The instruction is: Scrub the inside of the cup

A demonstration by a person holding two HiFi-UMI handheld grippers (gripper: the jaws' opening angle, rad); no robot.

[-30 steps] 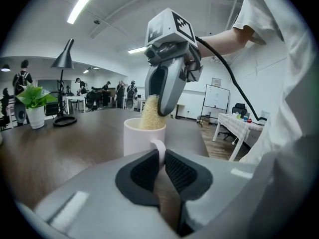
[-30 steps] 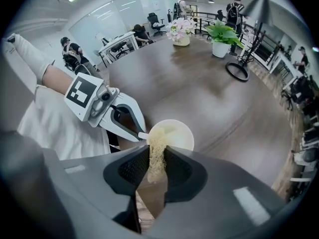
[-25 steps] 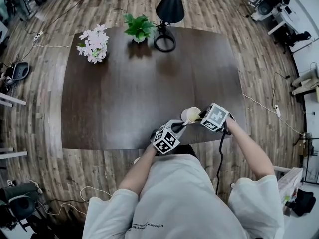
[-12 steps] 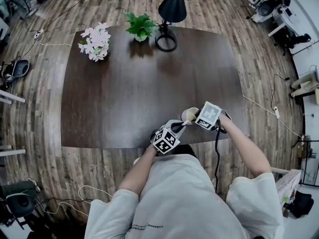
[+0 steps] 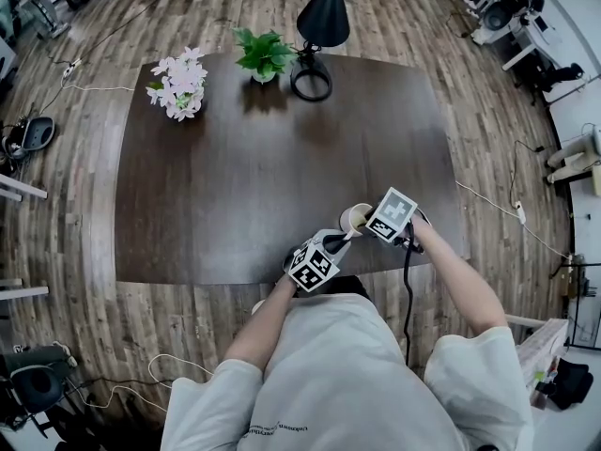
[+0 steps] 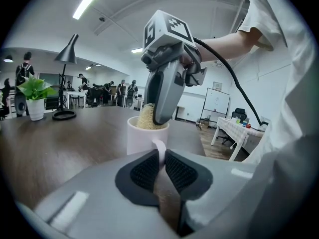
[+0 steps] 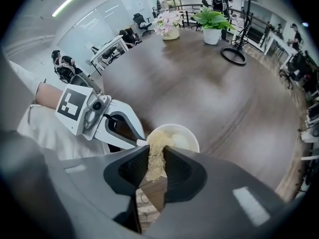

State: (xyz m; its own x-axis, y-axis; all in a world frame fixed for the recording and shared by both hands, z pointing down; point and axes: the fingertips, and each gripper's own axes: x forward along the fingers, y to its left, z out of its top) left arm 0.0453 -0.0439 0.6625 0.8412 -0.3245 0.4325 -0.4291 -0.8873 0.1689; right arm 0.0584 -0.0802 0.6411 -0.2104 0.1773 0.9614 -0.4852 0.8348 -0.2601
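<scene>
A white cup (image 5: 356,218) stands near the front right edge of the dark table (image 5: 235,177). My left gripper (image 6: 160,159) is shut on the cup's handle (image 6: 159,151), with the cup (image 6: 145,134) just beyond its jaws. My right gripper (image 7: 156,163) is shut on a tan fibrous scrubber (image 7: 155,156) whose far end reaches into the cup (image 7: 180,136). In the left gripper view the scrubber (image 6: 145,118) shows above the rim under the right gripper's jaws. In the head view the left gripper (image 5: 331,244) and the right gripper (image 5: 372,224) meet at the cup.
At the table's far edge stand a pink flower bunch (image 5: 176,83), a green potted plant (image 5: 262,53) and a black desk lamp (image 5: 317,36). Wooden floor surrounds the table, with cables and chairs at the sides.
The right gripper has shifted slightly left and closer over the cup. The left gripper and the cup have stayed where they were.
</scene>
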